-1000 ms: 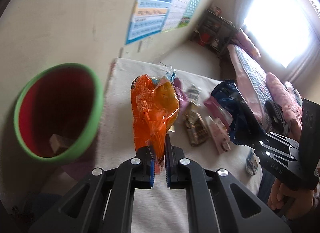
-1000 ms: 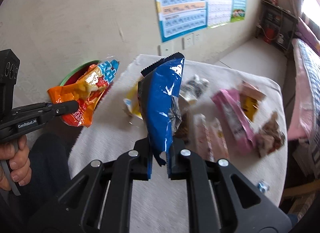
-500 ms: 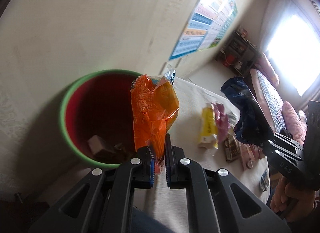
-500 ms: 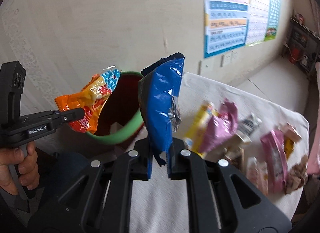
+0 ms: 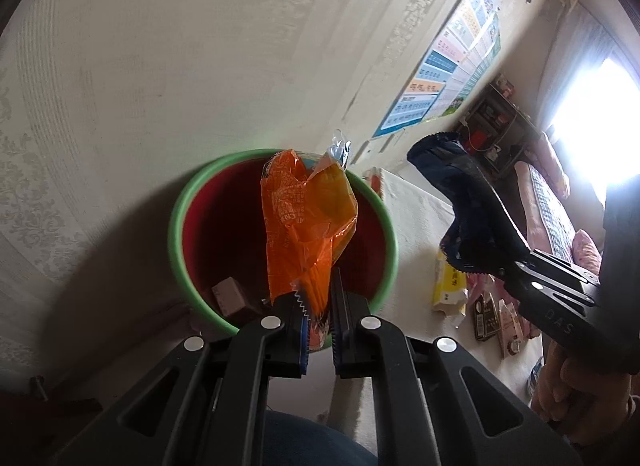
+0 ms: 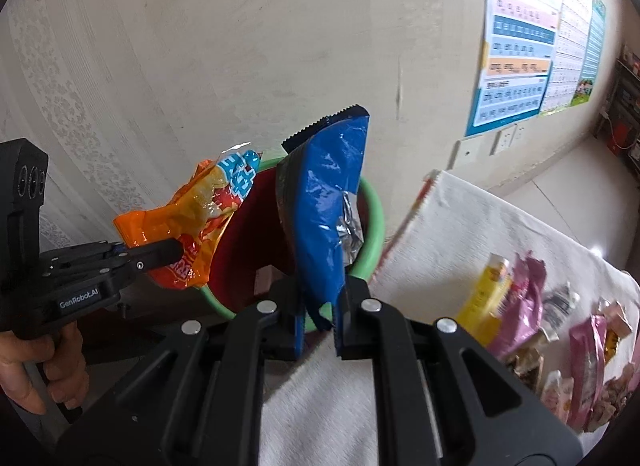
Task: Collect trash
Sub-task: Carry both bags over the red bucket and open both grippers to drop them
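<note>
Left wrist view: left tongs [image 5: 316,306] clamped on orange snack bag [image 5: 308,221] over green-rimmed red bin [image 5: 178,221]; right wrist view: right tongs [image 6: 320,306] clamped on blue snack bag [image 6: 328,209] before the bin's rim, more wrappers [image 6: 520,306] on cloth-covered worktop [image 6: 460,225].

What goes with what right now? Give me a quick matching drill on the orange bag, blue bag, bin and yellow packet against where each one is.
Things:
1. orange snack bag
2. blue snack bag
3. green-rimmed bin
4. yellow packet

Places:
A. lying on the white cloth
B. clamped in the right tongs
C. on the floor against the wall
D. clamped in the left tongs

Pairs: 1-D, 2-B, 3-C, 4-A
</note>
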Tool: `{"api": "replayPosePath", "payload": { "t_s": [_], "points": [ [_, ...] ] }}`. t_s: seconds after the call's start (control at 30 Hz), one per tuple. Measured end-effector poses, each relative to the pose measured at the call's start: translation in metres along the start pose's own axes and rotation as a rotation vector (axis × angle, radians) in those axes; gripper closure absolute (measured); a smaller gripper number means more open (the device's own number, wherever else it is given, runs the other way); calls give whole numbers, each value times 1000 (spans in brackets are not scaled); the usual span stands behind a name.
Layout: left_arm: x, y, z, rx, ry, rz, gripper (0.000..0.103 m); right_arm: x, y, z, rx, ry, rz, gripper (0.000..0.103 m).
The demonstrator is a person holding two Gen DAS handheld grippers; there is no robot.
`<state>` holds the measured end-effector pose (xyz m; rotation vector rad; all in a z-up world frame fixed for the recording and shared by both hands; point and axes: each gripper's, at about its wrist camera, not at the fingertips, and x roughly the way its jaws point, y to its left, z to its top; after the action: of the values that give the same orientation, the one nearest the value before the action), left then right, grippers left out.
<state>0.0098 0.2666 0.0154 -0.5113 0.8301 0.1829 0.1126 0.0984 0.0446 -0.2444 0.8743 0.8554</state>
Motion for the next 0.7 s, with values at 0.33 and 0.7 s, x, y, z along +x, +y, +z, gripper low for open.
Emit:
{"api": "replayPosePath", "payload": {
  "t_s": [0.33, 0.7],
  "points": [
    [14, 19, 10, -19, 9, -9, 96, 38, 15, 17, -19, 39, 1, 92],
    [26, 38, 17, -66, 1, -15, 91, 74, 20, 30, -36, 91, 4, 81]
  ]
}}
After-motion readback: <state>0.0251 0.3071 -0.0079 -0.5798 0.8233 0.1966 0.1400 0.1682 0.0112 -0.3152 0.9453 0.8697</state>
